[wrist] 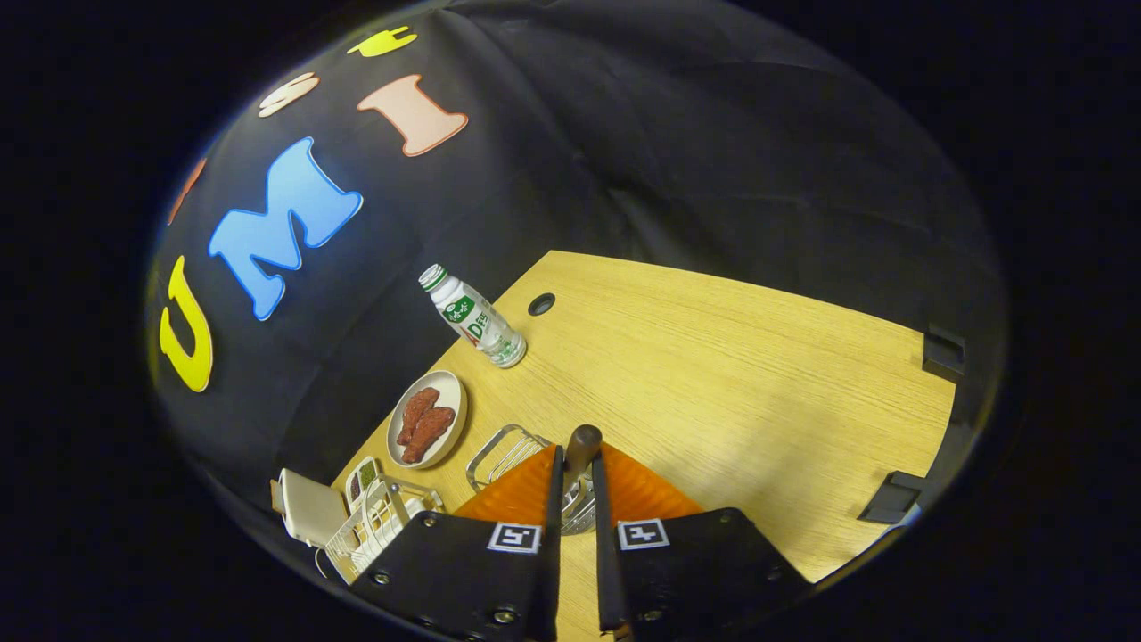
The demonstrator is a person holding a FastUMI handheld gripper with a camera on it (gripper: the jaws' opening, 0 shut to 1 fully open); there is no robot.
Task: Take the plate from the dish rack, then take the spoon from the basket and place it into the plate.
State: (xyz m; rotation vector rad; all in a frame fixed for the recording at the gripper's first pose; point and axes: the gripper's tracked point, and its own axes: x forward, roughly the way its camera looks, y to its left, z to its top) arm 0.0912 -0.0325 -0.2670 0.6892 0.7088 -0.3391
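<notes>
The gripper [578, 473], low in the middle of the frame, has its 2 fingers drawn close together and clenched on the dark handle of the spoon [582, 446], which sticks up between the tips above the wire basket [505, 453]. The basket sits on the wooden table [731, 357] just left of the fingers. Further left lies an oval plate [450, 401] with 2 brown pieces of food [422, 423] on it. In the lower left stands the white dish rack [370, 526], with a pale flat thing [310, 508] leaning beside it. Toward the table's far corner, above the plate, stands a bottle [472, 316] with a green and white label, near a round hole [541, 304] in the tabletop.
</notes>
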